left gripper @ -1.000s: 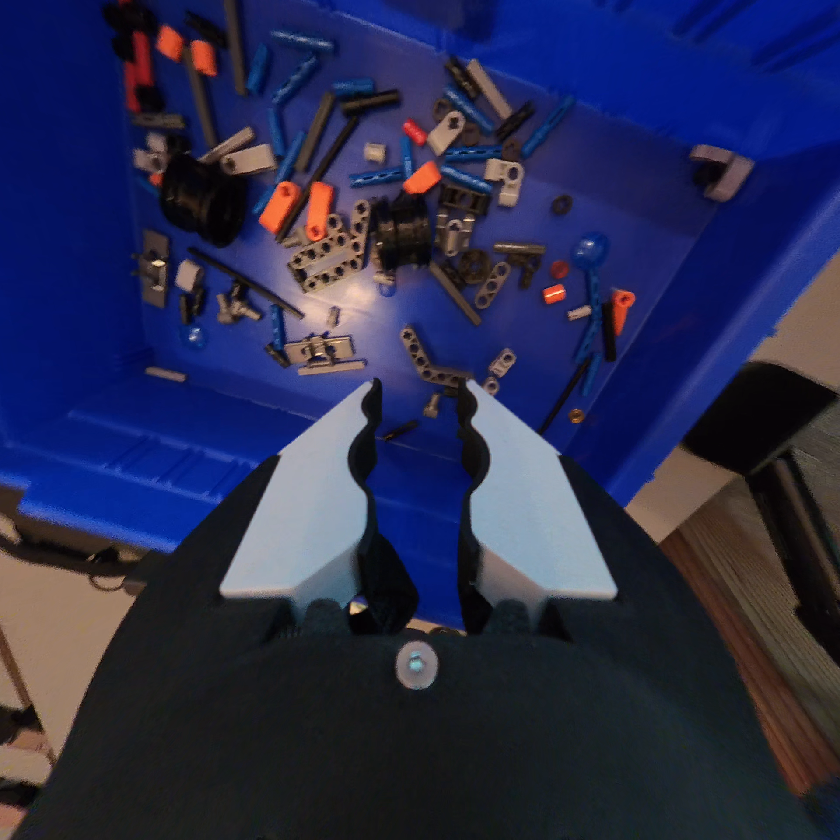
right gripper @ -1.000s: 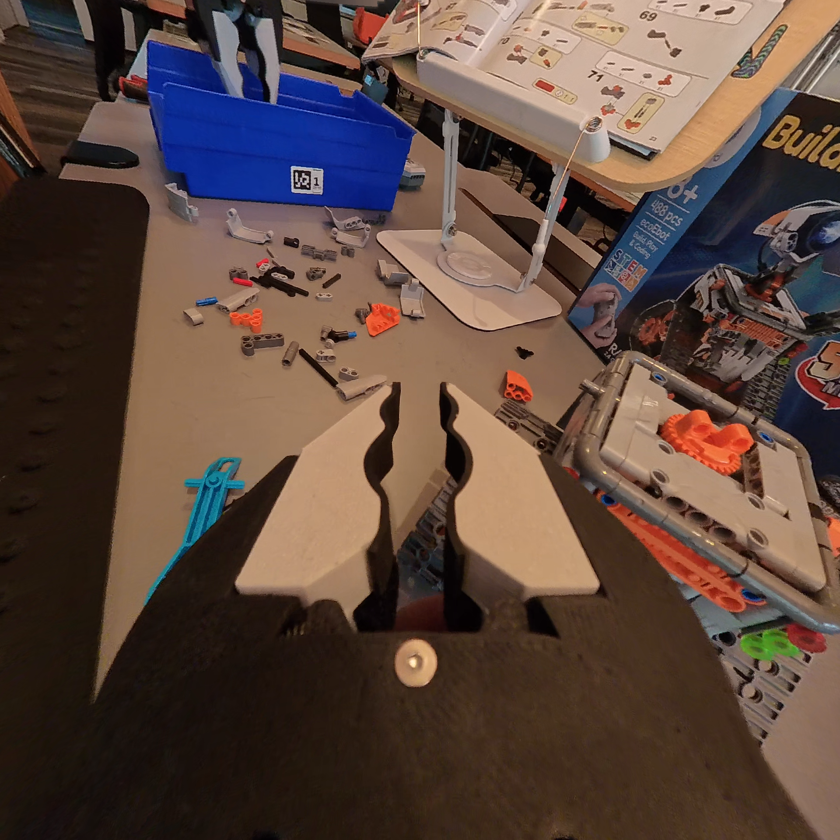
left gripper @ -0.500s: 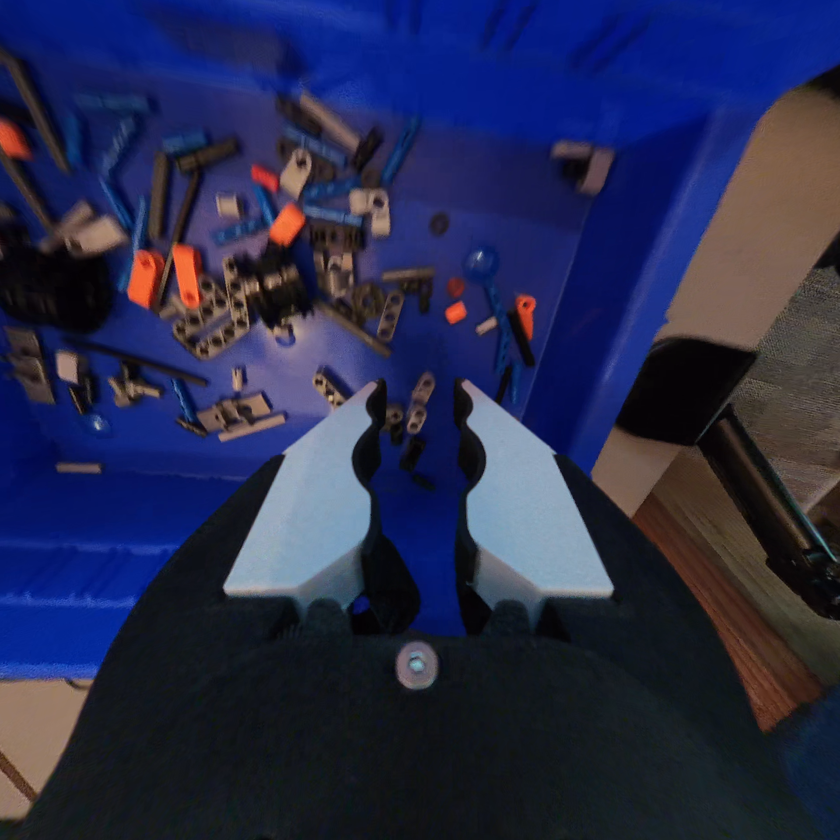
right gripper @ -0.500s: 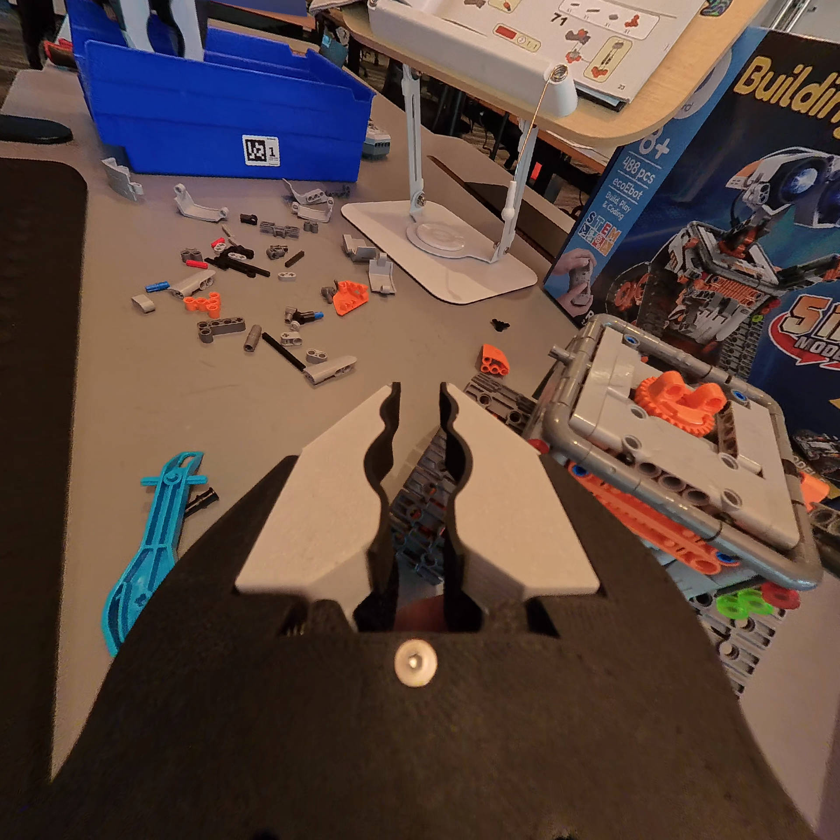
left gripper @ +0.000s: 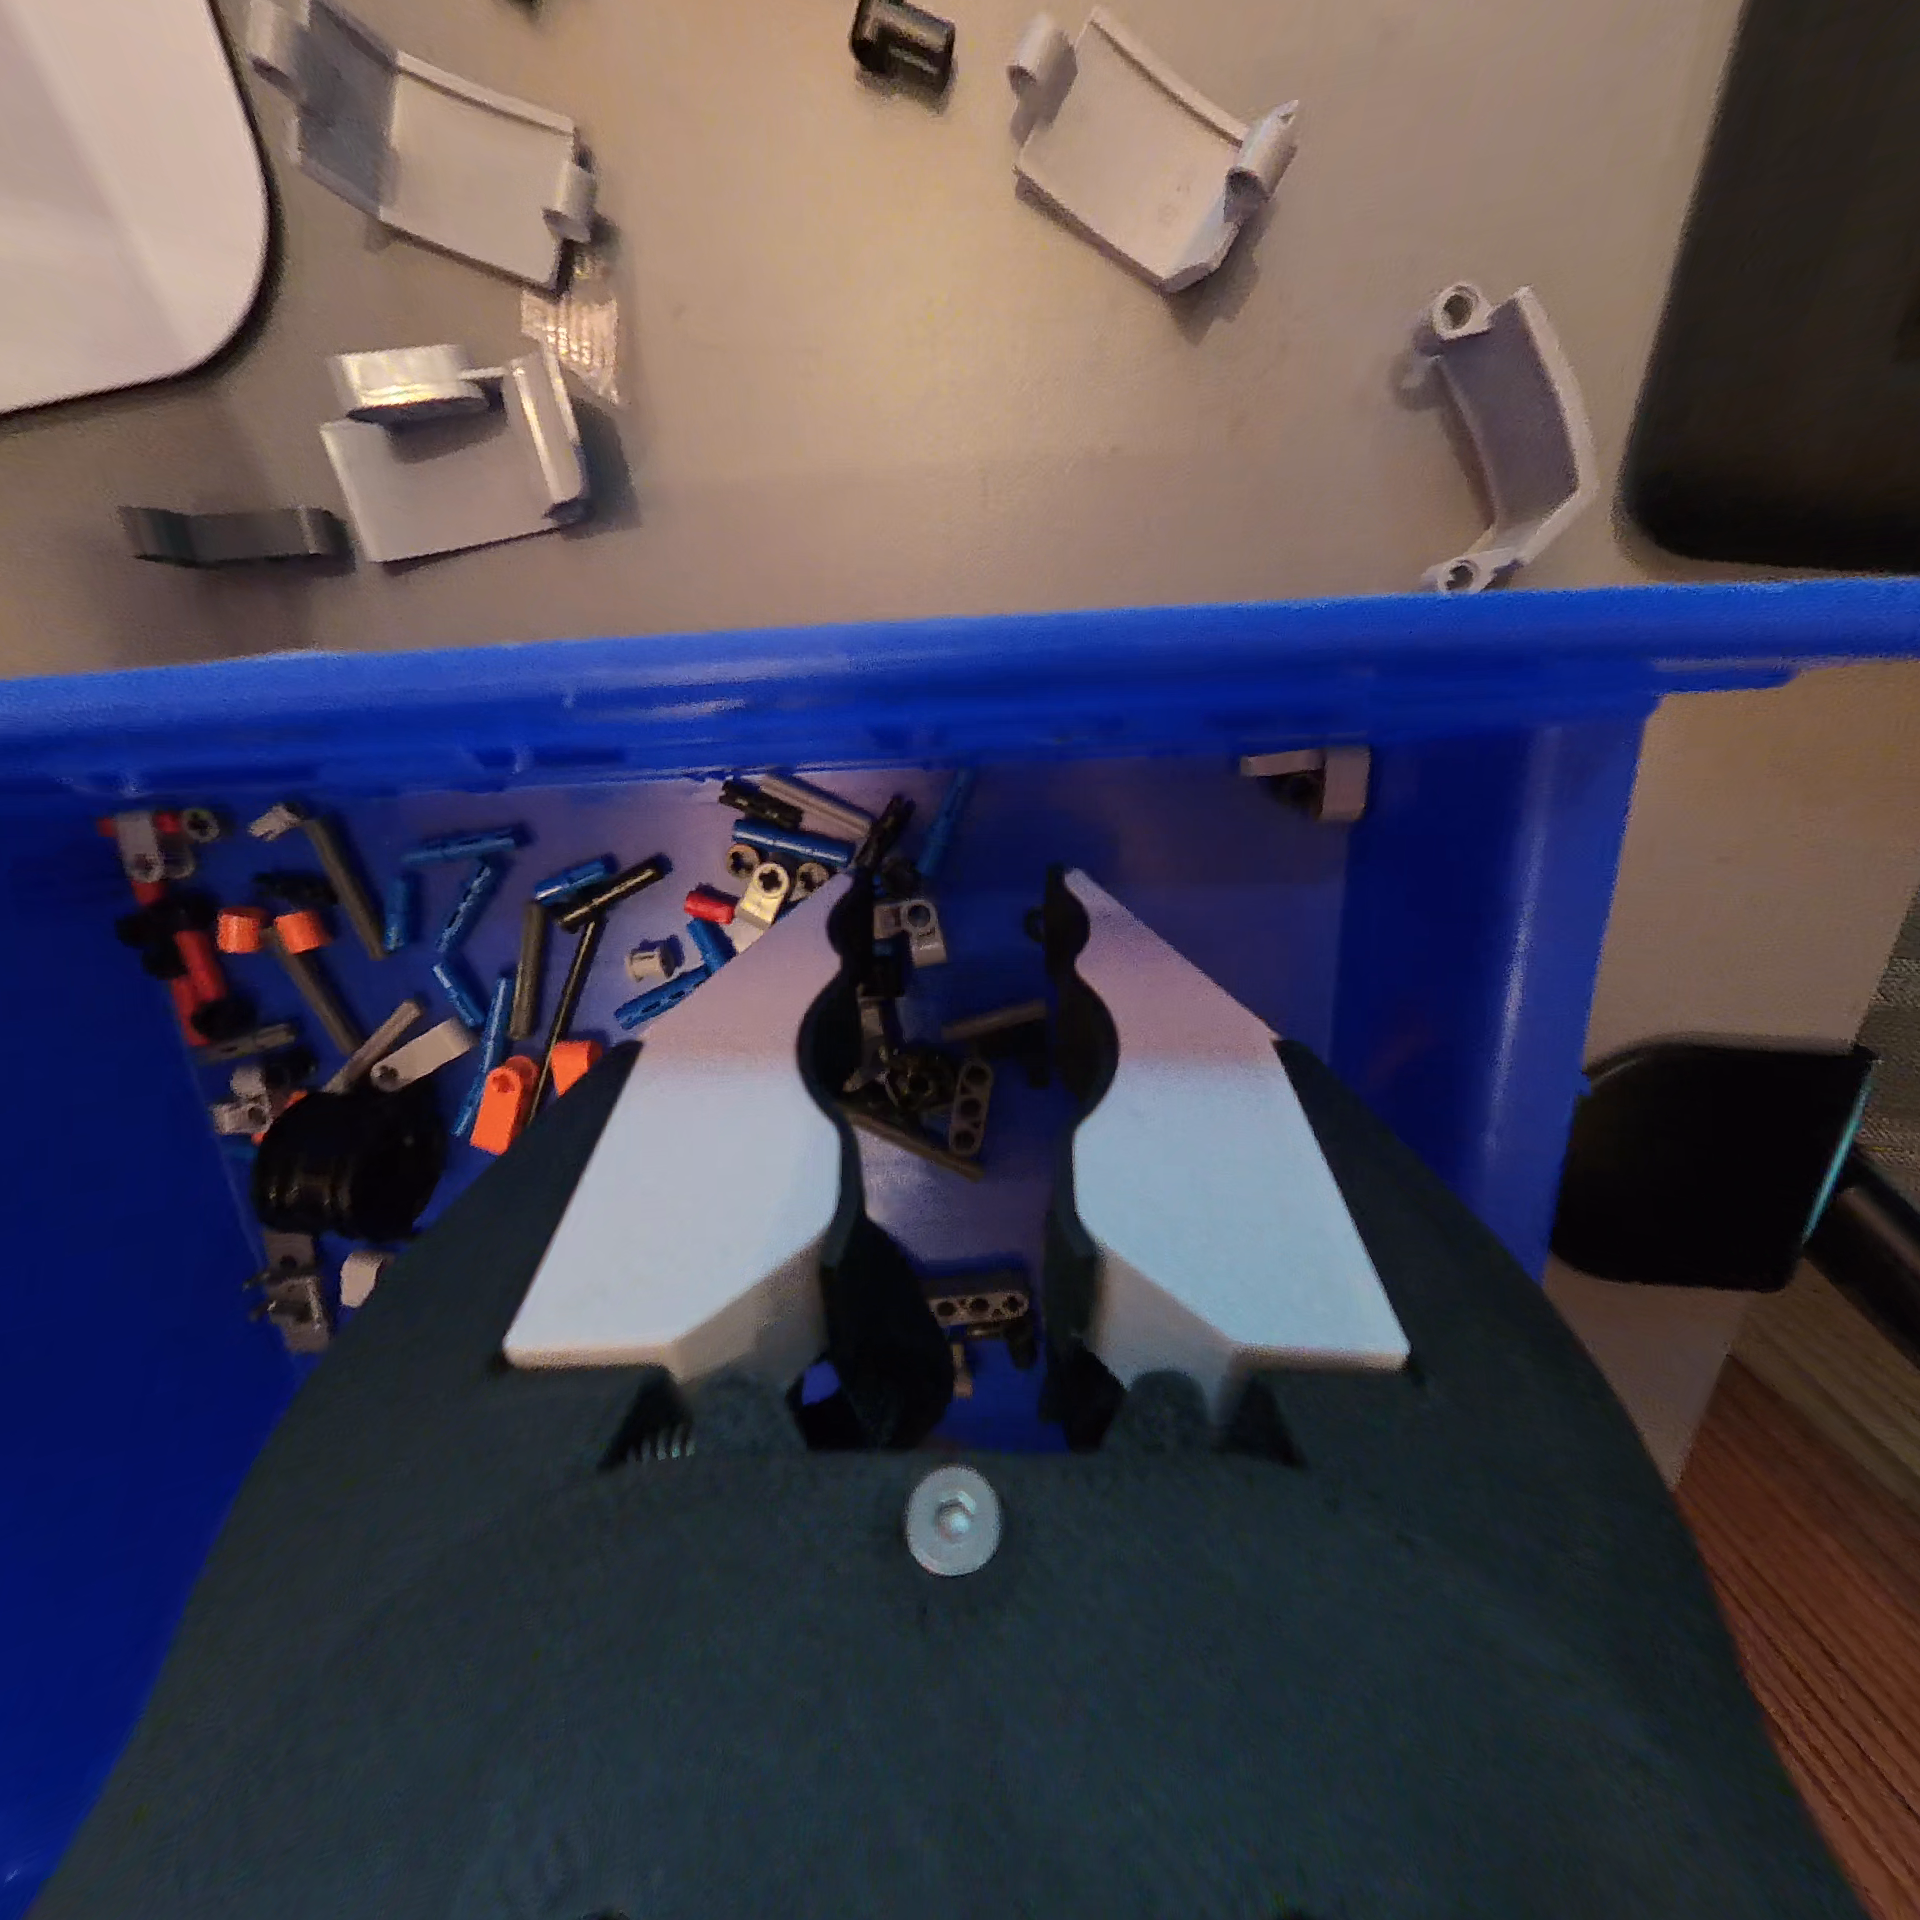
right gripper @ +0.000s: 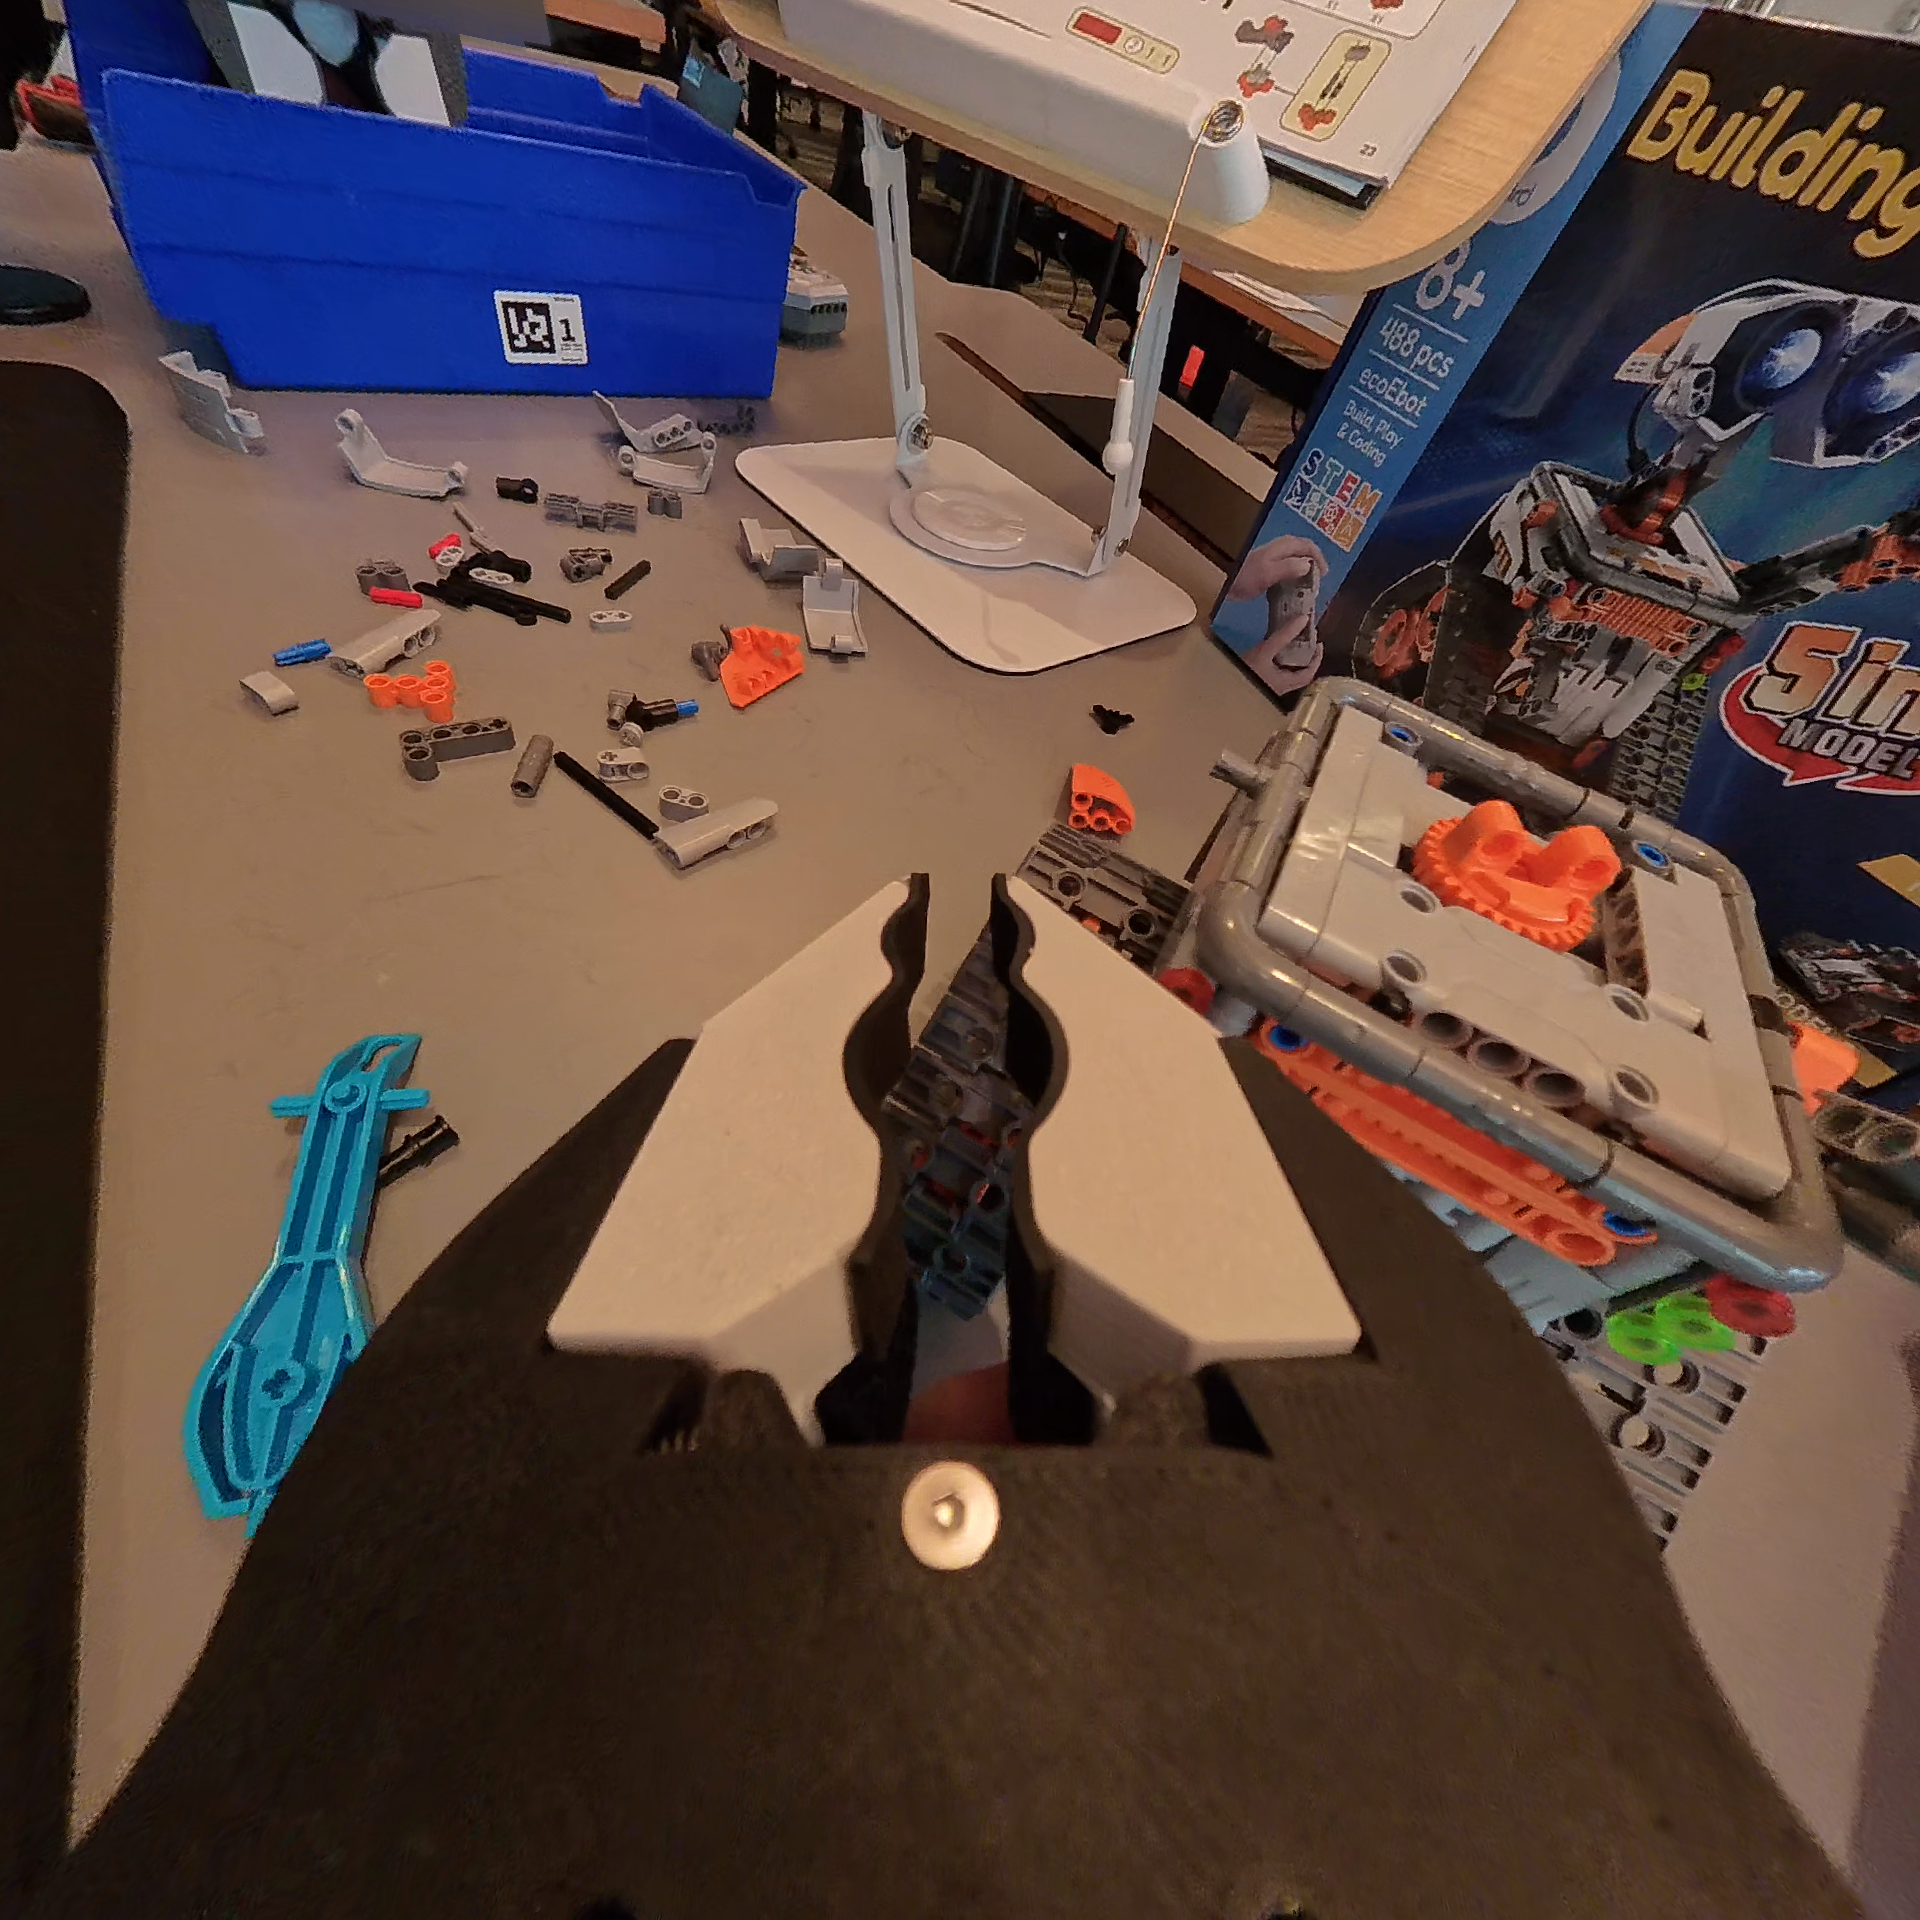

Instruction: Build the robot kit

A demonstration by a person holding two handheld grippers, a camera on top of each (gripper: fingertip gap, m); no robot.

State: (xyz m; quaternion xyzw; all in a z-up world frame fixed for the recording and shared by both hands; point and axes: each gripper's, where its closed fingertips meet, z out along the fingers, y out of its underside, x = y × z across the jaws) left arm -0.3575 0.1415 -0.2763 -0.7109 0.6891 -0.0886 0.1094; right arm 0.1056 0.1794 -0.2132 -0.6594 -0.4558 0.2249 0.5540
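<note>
Left gripper (left gripper: 951,904): fingers spread, nothing between them. It hangs inside the blue bin (left gripper: 935,675), just above the bin floor. Directly under the gap lies a cluster of black and grey perforated beams and connectors (left gripper: 925,1081). At 9 o'clock from the fingertips lie orange connectors (left gripper: 509,1107), blue pins (left gripper: 462,914), black axles and a black wheel (left gripper: 338,1158). A grey angled piece (left gripper: 1309,779) sits in the bin corner at 1 o'clock. Beyond the bin wall, at 12 o'clock, the grey table (left gripper: 883,416) carries several curved grey panels (left gripper: 1153,197) and the corner of a white stand base (left gripper: 114,197) at 10 o'clock.

Right gripper (right gripper: 958,899): fingers slightly apart, a narrow gap between them, gripping nothing. It hovers over a dark grey perforated plate (right gripper: 961,1143) lying on the table. Just beside it, at 3 o'clock, stands a partly built model (right gripper: 1507,1029) with a grey frame, an orange gear on top and orange beams below. A turquoise separator tool (right gripper: 301,1236) lies at 8 o'clock. An orange wedge piece (right gripper: 1101,795) lies just past the fingertips at 1 o'clock. Farther off, at 11 o'clock, loose grey, black and orange parts (right gripper: 540,675) are scattered on the table. The white book stand (right gripper: 977,540) rises at 12 o'clock, holding an open instruction booklet. The printed kit box (right gripper: 1662,416) stands at 2 o'clock. The blue bin (right gripper: 436,260), with a white marker tag on its front wall, is farthest, at 11 o'clock.
</note>
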